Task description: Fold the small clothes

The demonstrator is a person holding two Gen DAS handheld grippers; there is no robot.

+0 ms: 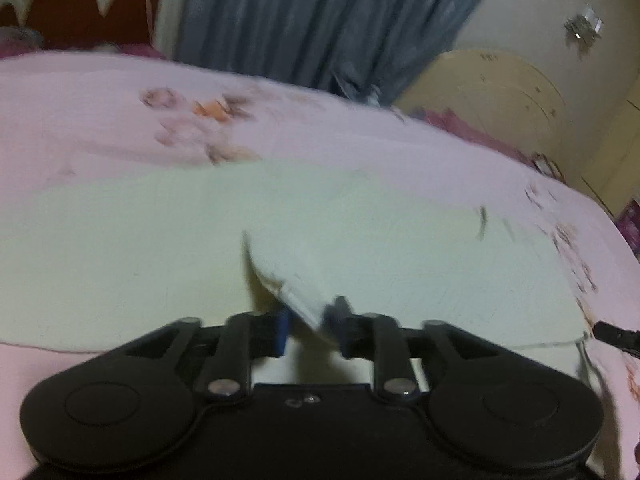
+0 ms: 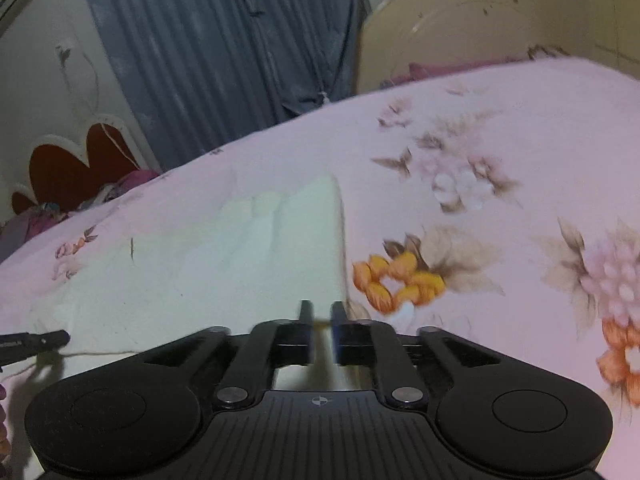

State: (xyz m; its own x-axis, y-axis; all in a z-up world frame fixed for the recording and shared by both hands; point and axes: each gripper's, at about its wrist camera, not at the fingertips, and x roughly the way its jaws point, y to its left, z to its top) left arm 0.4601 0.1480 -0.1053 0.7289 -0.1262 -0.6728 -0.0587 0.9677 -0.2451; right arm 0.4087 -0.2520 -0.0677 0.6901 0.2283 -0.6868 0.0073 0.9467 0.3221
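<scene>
A pale cream garment (image 1: 160,248) lies spread flat on a pink floral bedsheet (image 1: 80,92). My left gripper (image 1: 308,316) is shut on a lifted corner of the garment (image 1: 296,276), which stands up between its fingers. In the right wrist view the same garment (image 2: 224,264) lies ahead and to the left. My right gripper (image 2: 322,316) is shut on the garment's near edge, with a thin strip of cloth pinched between the fingers. The left gripper's tip (image 2: 36,342) shows at the far left of that view, and the right gripper's tip (image 1: 616,334) shows at the far right of the left wrist view.
The bed has a white and red headboard (image 1: 80,4) with rumpled magenta cloth (image 2: 132,184) beside it. A blue curtain (image 1: 320,16) hangs behind the bed. A cream cabinet (image 1: 500,92) stands by the wall. Orange flower prints (image 2: 400,280) mark the bedsheet.
</scene>
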